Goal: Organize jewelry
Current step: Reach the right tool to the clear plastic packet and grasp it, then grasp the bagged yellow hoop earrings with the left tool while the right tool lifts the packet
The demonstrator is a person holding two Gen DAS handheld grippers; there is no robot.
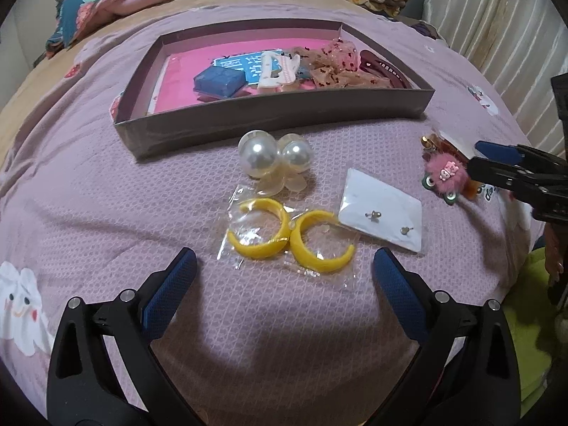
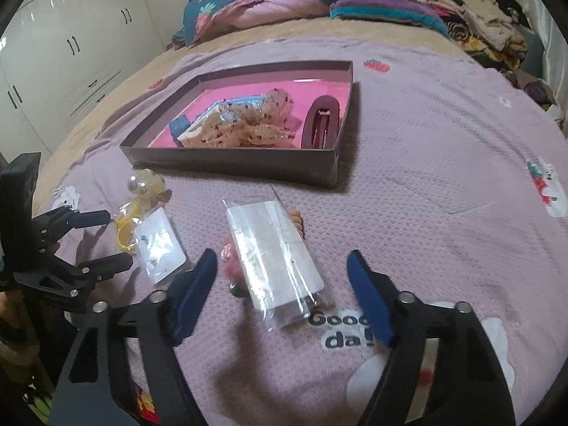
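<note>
Currently both grippers are hovering over the purple bedspread (image 1: 106,191), nothing held. Left gripper (image 1: 284,269) is sitting with its jaws spread wide, blue pads (image 1: 170,291) flanking the yellow hoop earrings (image 1: 287,238), which are lying in a clear bag just ahead of the fingertips, not touching them. Pearl earrings (image 1: 273,156) are lying just beyond the hoops, between them and the near wall of the shallow box (image 1: 269,120). White stud card (image 1: 383,209) is lying just right of the hoops, two small studs on it. Pink fuzzy charm (image 1: 445,174) is sitting further right, toward the bedspread's right edge. Right gripper (image 2: 282,284) is likewise gaping wide, hanging over a clear-bagged card (image 2: 273,252) that is lying between its fingers; the charm is partly hidden under that bag in the right wrist view, so contact can't be judged. Box is resting mid-bed toward the pillow end, pink floor, holding a blue pouch (image 1: 220,81), a sheer spotted bow (image 1: 333,64) and a dark red hair claw (image 2: 321,124) at its right wall.
</note>
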